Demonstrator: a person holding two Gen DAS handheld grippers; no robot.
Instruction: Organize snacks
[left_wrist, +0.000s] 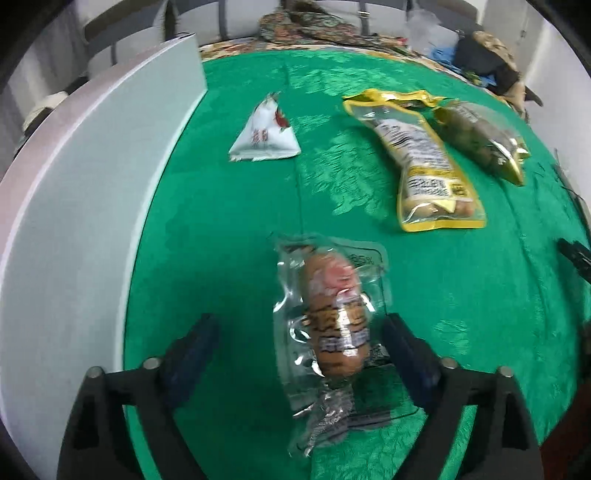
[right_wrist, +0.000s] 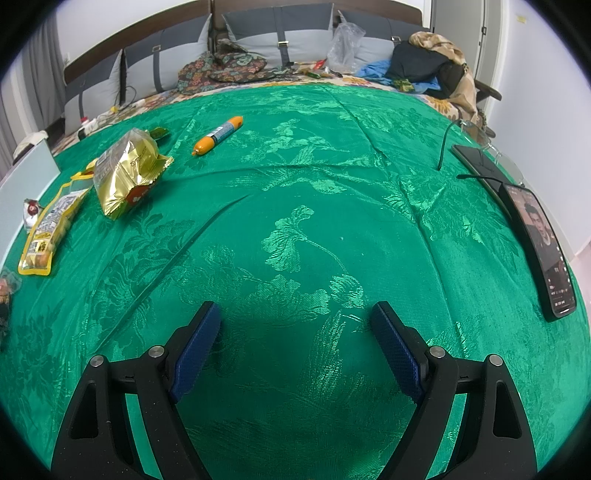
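Hovering over the green patterned cloth (left_wrist: 229, 229), the left gripper (left_wrist: 299, 345) has its blue-padded jaws spread wide, and a clear vacuum-sealed sausage pack (left_wrist: 332, 317) lies between them on the cloth. The right pad sits just beside the pack's edge; whether it touches I cannot tell, and the left pad stands well clear, so nothing is gripped. A tall white box wall (left_wrist: 96, 177) rises along the left of that view. Further off lie a small white triangular packet (left_wrist: 266, 133) near the box, a long yellow-edged pouch (left_wrist: 424, 162) and, touching its far side, a gold-trimmed pouch (left_wrist: 480, 136) with dark contents.

The right gripper (right_wrist: 295, 347) hangs over a bare stretch of cloth, jaws equally wide apart and holding nothing. From its side, a crinkled gold bag (right_wrist: 127, 170) rests near the yellow pouch at the left, and an orange sausage stick (right_wrist: 218, 134) lies apart beyond them. Two phones (right_wrist: 539, 251) and a pair of glasses (right_wrist: 476, 136) sit at the right edge.
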